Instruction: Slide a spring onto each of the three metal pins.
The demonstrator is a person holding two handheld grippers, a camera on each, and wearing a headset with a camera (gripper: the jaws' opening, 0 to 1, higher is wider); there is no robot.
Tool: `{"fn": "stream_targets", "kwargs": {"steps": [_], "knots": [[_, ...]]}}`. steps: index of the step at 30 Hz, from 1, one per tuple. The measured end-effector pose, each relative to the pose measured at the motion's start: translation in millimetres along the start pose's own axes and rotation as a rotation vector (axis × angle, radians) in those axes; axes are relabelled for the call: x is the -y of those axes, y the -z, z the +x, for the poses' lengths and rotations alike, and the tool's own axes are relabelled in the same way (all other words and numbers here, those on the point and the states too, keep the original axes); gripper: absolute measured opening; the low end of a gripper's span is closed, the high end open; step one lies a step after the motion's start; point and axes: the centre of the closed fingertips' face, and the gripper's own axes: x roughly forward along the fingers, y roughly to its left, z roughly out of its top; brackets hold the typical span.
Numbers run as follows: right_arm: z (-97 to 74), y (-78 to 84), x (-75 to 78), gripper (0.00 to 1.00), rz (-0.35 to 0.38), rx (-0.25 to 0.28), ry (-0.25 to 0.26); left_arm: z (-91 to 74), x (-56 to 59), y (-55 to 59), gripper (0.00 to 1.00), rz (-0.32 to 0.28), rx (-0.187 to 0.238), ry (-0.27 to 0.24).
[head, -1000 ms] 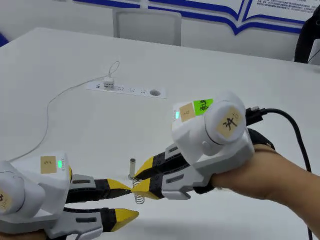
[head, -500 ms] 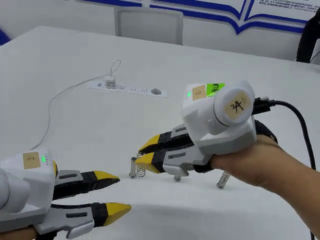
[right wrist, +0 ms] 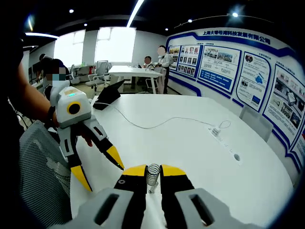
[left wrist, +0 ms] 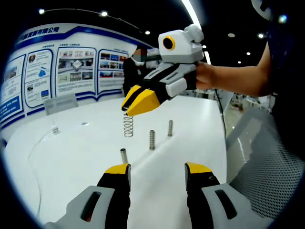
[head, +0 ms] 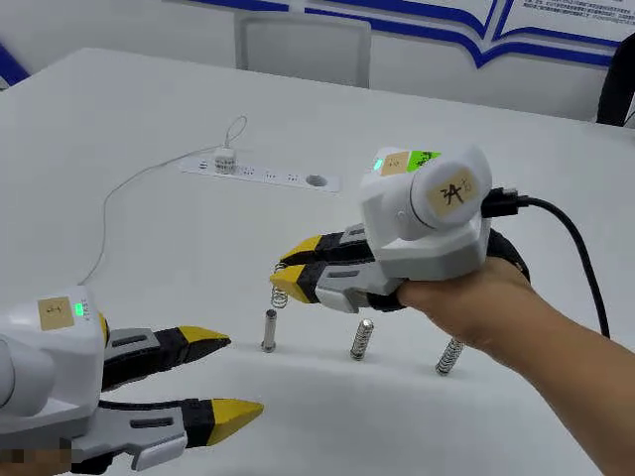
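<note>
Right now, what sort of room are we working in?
Probably a company meeting or exhibition room, not a factory floor: a large white conference table, blue-and-white display boards on the wall, and a power strip lying on it.

Near the middle of the frame the right gripper [head: 281, 275], held in a hand [head: 471, 302] reaching in from the right edge, has its yellow-tipped jaws closed on the top of a spring [head: 280, 295]. The spring hangs above a bare pin [head: 269, 330] that stands upright on the white table [head: 149, 268], and its lower end seems just clear of the pin's top. Right of that, a second pin [head: 362, 339] and a third pin [head: 450, 355] each carry a spring. At lower left the left gripper [head: 226, 377] has its jaws parted, holding nothing. A power strip [head: 263, 176] with a white cable [head: 107, 210] lies in the upper left.
</note>
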Motion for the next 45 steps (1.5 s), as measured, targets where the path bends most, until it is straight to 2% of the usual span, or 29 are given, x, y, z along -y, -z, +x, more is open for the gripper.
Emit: {"fn": "stream_targets", "kwargs": {"steps": [11,31,45], "knots": [[19.2,17.8,7.7,0.11,0.038,-0.027,0.009,-3.2,-5.5,3.4,0.52,-0.018,0.000,-0.020],[27.1,28.0,9.0,0.11,0.063,-0.043,0.001,-4.2,-6.3,7.1,0.51,-0.023,-0.013,-0.020],[39.7,46.0,5.7,0.11,0.073,-0.079,-0.012,-4.1,-7.5,7.2,0.51,-0.026,-0.014,-0.022]]}}
